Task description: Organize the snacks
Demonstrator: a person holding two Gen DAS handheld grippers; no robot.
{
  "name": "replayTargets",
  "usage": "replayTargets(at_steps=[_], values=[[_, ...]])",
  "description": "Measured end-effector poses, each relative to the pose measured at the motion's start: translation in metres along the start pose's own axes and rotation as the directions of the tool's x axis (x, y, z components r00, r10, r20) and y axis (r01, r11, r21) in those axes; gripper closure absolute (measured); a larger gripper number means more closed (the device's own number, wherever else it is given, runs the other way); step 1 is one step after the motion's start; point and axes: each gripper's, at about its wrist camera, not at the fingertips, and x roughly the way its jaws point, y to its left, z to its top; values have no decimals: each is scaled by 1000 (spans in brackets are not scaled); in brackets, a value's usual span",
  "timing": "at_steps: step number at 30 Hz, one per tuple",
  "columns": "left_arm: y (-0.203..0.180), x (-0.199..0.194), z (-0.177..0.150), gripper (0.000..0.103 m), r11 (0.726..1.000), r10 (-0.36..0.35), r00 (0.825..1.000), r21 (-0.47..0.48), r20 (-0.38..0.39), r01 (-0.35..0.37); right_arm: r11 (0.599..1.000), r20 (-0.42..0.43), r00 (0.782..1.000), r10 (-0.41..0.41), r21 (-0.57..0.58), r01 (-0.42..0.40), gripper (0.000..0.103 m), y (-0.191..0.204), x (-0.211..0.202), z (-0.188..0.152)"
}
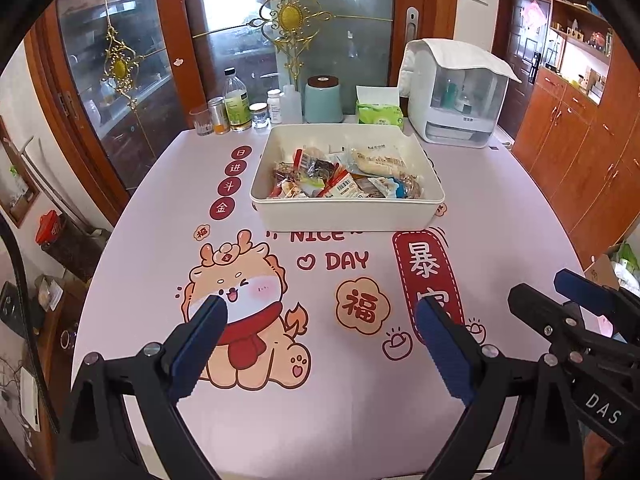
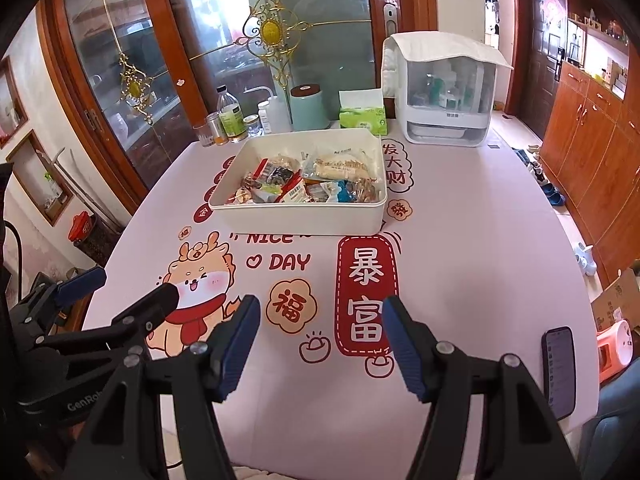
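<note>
Both of my grippers hang low over the near end of the table, and neither has anything between its pads. On my left gripper [image 1: 322, 308] the blue fingers [image 1: 200, 340] stand spread wide, with the printed dragon on the tablecloth [image 1: 160, 208] showing in the gap. My right gripper [image 2: 318, 308] is spread the same way, its fingers [image 2: 400, 340] framing the red banner print; it sits just beside the left one, close enough that each shows at the edge of the other's view. A phone [image 2: 558, 372] lies face up at the table's right edge, near my right gripper.

Further out, well apart from both grippers, sits the white tray [image 1: 344, 216], around the middle of the table. All the snacks [image 1: 340, 178] I can see lie inside it, a jumble of wrapped packets with a long pale bread packet [image 1: 380, 160] toward the back. Behind the tray, along the far edge, stand some bottles [image 1: 236, 100], a teal canister [image 1: 323, 98], a green tissue pack [image 1: 378, 110] and a white cabinet with a clear front [image 1: 456, 92].
</note>
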Motion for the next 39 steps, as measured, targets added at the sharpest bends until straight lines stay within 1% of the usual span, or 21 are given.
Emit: replayTargets(at_steps=[39], values=[[1,3,-2,8,1000,-3,1000,5,-16,3,1000,0,1000,5,3,-5,39,0,1,0]])
